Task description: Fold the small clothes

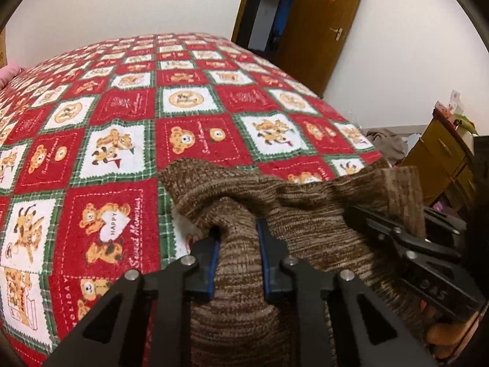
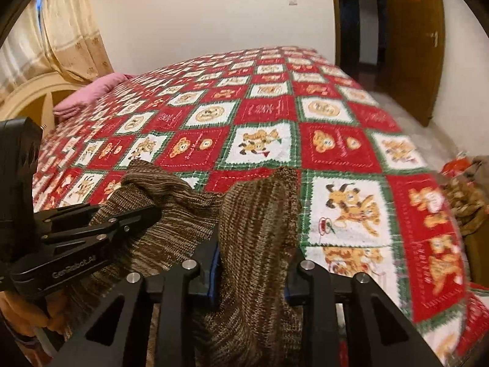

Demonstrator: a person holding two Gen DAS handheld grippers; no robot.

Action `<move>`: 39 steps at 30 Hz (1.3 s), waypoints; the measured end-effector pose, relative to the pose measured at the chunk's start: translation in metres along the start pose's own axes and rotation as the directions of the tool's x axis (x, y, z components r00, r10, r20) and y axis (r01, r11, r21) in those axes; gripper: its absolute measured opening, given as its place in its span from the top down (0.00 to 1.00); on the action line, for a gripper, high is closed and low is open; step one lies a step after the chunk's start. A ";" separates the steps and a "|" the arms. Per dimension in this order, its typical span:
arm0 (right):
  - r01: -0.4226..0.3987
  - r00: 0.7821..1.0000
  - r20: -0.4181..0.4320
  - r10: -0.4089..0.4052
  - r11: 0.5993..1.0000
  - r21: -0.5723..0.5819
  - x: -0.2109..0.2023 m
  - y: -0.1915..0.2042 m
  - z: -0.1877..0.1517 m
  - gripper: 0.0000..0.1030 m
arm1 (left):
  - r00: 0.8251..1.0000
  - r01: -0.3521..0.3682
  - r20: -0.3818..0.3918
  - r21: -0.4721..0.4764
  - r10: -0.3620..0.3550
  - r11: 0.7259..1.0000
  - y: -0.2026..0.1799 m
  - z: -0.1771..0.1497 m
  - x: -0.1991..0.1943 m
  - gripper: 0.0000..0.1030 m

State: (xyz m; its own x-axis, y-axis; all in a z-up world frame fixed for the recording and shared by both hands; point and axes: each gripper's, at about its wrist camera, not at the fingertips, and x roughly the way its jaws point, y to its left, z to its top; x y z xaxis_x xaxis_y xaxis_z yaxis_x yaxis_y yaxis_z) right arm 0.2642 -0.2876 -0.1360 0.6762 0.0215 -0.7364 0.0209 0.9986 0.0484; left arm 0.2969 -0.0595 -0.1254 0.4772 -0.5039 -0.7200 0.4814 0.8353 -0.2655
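Observation:
A brown marled knit garment (image 1: 305, 214) hangs bunched over the near edge of the bed. In the left wrist view my left gripper (image 1: 239, 250) is shut on a fold of it, the blue pads (image 1: 214, 260) pressing the knit from both sides. My right gripper (image 1: 394, 232) enters that view from the right, clamped on the garment's other end. In the right wrist view the right gripper (image 2: 253, 263) is shut on a raised ridge of the garment (image 2: 259, 214), which hides most of its fingers. The left gripper (image 2: 122, 220) grips the cloth at the left.
A red, green and white checked bear blanket (image 1: 128, 116) covers the bed. A pink pillow (image 2: 88, 94) lies at its head by a curtain (image 2: 67, 30). Beyond the bed stands a brown door (image 1: 321, 24). A wooden dresser (image 1: 443, 153) and piled clothes (image 1: 388, 143) stand at the right.

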 end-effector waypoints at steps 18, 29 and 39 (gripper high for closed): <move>-0.013 0.938 0.347 0.001 0.999 0.031 -0.202 0.076 -0.038 0.73 | 0.907 0.103 0.403 0.076 -0.125 0.992 -0.025 -0.042 -0.178 0.83; -0.035 0.903 0.428 0.031 0.999 0.002 -0.295 0.118 -0.077 0.73 | 0.867 0.196 0.448 0.099 -0.219 0.976 -0.026 -0.074 -0.253 0.84; -0.136 0.908 0.406 0.101 0.989 0.057 -0.351 0.112 -0.116 0.73 | 0.909 0.203 0.336 0.164 -0.248 0.965 -0.057 -0.099 -0.293 0.84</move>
State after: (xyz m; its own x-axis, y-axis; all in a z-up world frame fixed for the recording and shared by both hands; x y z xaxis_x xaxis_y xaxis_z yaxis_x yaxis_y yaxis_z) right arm -0.0562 -0.1780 0.0498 0.9152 0.1013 -0.3902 -0.0291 0.9820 0.1868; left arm 0.0567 0.0630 0.0371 0.5614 -0.7387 -0.3730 0.6820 0.6683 -0.2972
